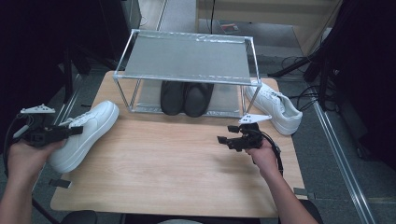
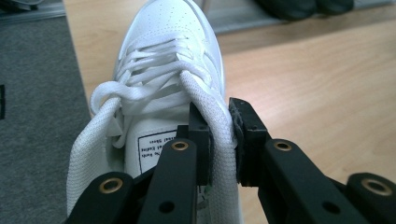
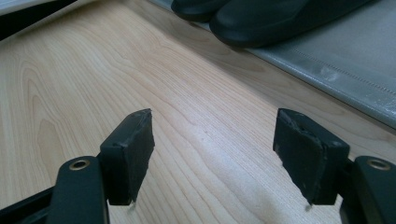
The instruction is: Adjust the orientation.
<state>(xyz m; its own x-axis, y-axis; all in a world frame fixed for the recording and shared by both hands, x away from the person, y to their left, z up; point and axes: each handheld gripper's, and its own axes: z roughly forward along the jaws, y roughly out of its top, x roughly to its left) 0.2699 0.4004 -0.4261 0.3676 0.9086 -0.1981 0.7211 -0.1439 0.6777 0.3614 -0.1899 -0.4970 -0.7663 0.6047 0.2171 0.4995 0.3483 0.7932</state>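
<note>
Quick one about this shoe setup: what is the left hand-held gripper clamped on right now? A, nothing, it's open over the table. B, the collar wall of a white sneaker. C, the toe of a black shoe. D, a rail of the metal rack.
B: in the left gripper view the left hand-held gripper has its jaws closed on the fabric collar wall of the white sneaker, one jaw inside the opening and one outside.
</note>
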